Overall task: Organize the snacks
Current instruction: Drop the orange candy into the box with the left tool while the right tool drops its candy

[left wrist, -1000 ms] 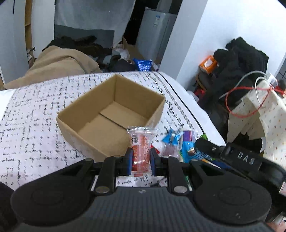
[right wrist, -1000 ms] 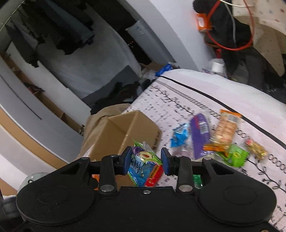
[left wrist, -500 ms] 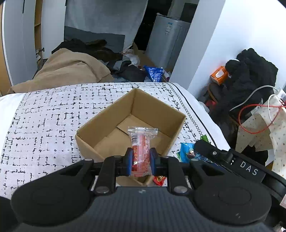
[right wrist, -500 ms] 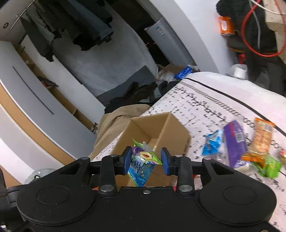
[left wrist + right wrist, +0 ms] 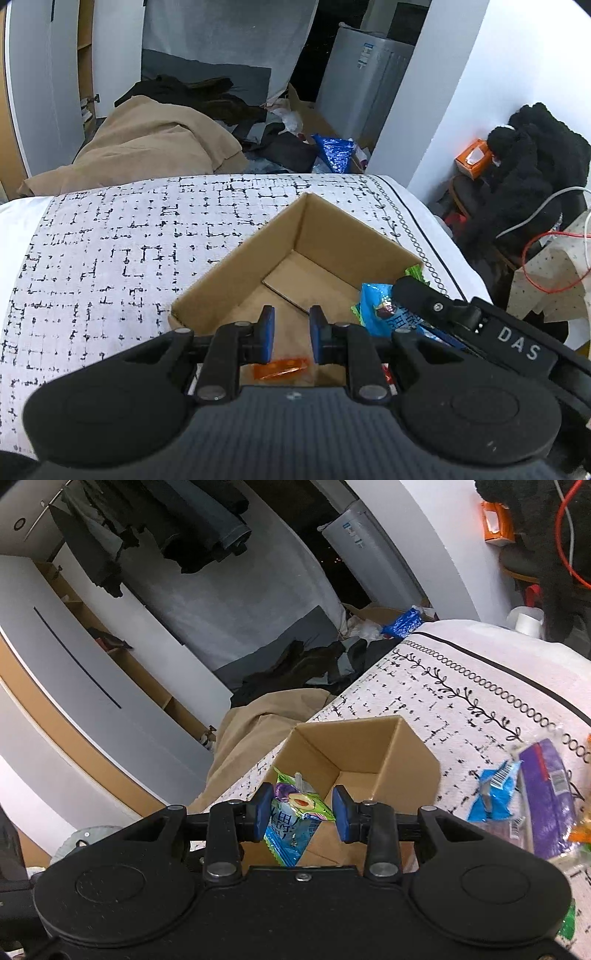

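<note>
Over the box [image 5: 306, 254], the left tongs [image 5: 289, 334] were held apart and empty, while the right tongs [image 5: 303, 812] were spread, a packet [image 5: 291, 823] touching one pad.

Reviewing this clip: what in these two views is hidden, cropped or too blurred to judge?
- Orange snack packet in the cardboard box, left wrist view: partly hidden by the left gripper; print unreadable.
- Blue-green pouch, right wrist view: touches one pad; whether the right gripper grips it is unclear.
- Purple packet, right wrist view: blurred; beyond it only an orange sliver, cut by the edge.
</note>
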Action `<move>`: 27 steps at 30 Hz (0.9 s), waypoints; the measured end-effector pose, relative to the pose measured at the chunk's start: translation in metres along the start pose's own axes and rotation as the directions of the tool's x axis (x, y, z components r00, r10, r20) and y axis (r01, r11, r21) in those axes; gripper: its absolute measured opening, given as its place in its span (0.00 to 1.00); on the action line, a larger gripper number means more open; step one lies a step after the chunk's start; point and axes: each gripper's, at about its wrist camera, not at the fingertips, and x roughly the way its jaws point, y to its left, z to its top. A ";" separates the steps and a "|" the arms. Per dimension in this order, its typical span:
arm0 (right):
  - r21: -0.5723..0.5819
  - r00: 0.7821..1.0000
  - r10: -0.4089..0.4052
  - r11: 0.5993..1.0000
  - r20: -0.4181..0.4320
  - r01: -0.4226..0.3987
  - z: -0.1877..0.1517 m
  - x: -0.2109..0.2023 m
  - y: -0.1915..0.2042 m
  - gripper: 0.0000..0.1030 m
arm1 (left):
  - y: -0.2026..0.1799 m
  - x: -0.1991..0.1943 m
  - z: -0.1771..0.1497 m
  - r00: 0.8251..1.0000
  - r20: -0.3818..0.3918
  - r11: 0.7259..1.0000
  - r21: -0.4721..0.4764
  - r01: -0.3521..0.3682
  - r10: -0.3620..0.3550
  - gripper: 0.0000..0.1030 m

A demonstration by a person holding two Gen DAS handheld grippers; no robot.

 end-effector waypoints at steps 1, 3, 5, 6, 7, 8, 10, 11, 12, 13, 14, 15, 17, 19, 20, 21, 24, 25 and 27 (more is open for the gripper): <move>-0.001 1.000 0.006 1.000 -0.001 -0.006 0.000 0.001 0.000 0.34 | 0.001 0.002 0.001 1.000 -0.004 1.000 -0.004 -0.003 0.003 0.19; 0.001 1.000 0.015 1.000 -0.017 -0.015 0.001 0.005 0.000 0.38 | 0.002 0.006 0.004 1.000 -0.014 1.000 -0.010 -0.007 0.007 0.19; 0.023 0.999 0.016 1.000 -0.032 -0.015 0.000 0.009 -0.005 0.62 | 0.003 0.010 0.006 0.999 -0.031 1.000 -0.012 -0.022 0.022 0.23; 0.033 1.000 0.006 0.999 -0.029 -0.005 0.000 0.008 -0.007 0.68 | 0.003 0.012 0.007 0.998 -0.047 0.999 -0.013 -0.030 0.030 0.24; 0.034 1.000 -0.003 0.999 -0.022 0.004 0.000 0.007 -0.007 0.71 | 0.004 0.013 0.008 0.998 -0.059 0.999 -0.017 -0.033 0.032 0.25; 0.032 1.000 -0.009 0.999 -0.021 0.010 0.001 0.007 -0.007 0.71 | 0.005 0.014 0.008 0.997 -0.069 0.999 -0.024 -0.033 0.031 0.27; 0.038 1.000 -0.015 0.999 -0.025 0.016 0.002 0.003 -0.008 0.71 | 0.006 0.014 0.009 0.996 -0.081 0.999 -0.027 -0.041 0.039 0.47; 0.044 1.000 -0.018 0.999 -0.023 0.019 0.003 0.002 -0.009 0.71 | 0.006 0.013 0.009 0.995 -0.085 0.998 -0.025 -0.055 0.053 0.53; 0.049 0.999 -0.024 0.998 -0.021 0.025 0.004 -0.001 -0.009 0.71 | 0.007 0.011 0.008 0.994 -0.086 0.997 -0.022 -0.070 0.068 0.64; 0.052 0.999 -0.037 0.998 -0.020 0.038 0.005 -0.004 -0.009 0.74 | 0.007 0.010 0.008 0.993 -0.084 0.996 -0.021 -0.081 0.079 0.72; 0.052 0.998 -0.058 0.997 -0.022 0.059 0.006 -0.006 -0.010 0.77 | 0.007 0.008 0.008 0.993 -0.081 0.996 -0.020 -0.090 0.088 0.74; 0.050 0.996 -0.085 0.995 -0.019 0.085 0.007 -0.011 -0.009 0.78 | 0.007 0.005 0.007 0.993 -0.079 0.996 -0.021 -0.092 0.091 0.76; 0.042 0.993 -0.115 0.992 -0.016 0.116 0.009 -0.018 -0.011 0.80 | 0.006 0.000 0.006 0.994 -0.082 0.997 -0.020 -0.080 0.078 0.81; 0.042 0.992 -0.124 0.991 -0.015 0.125 0.010 -0.026 -0.013 0.80 | 0.005 -0.004 0.005 0.993 -0.093 0.997 -0.012 -0.071 0.069 0.84; 0.044 0.992 -0.127 0.991 -0.015 0.128 0.010 -0.030 -0.014 0.80 | 0.004 -0.007 0.003 0.993 -0.091 0.997 -0.008 -0.071 0.070 0.85; 0.045 0.991 -0.132 0.990 -0.015 0.133 0.011 -0.033 -0.015 0.80 | 0.003 -0.010 0.003 0.993 -0.086 0.997 -0.004 -0.083 0.082 0.85; 0.035 0.989 -0.149 0.988 -0.015 0.149 0.012 -0.043 -0.016 0.84 | -0.001 -0.022 -0.001 0.993 -0.052 0.994 0.014 -0.108 0.109 0.91; 0.031 0.989 -0.149 0.988 -0.012 0.149 0.012 -0.047 -0.016 0.89 | -0.003 -0.026 -0.002 0.993 -0.045 0.994 0.020 -0.110 0.111 0.93; 0.028 0.989 -0.145 0.989 -0.001 0.145 0.013 -0.055 -0.016 0.93 | -0.005 -0.032 -0.003 0.993 -0.043 0.994 0.032 -0.107 0.108 0.94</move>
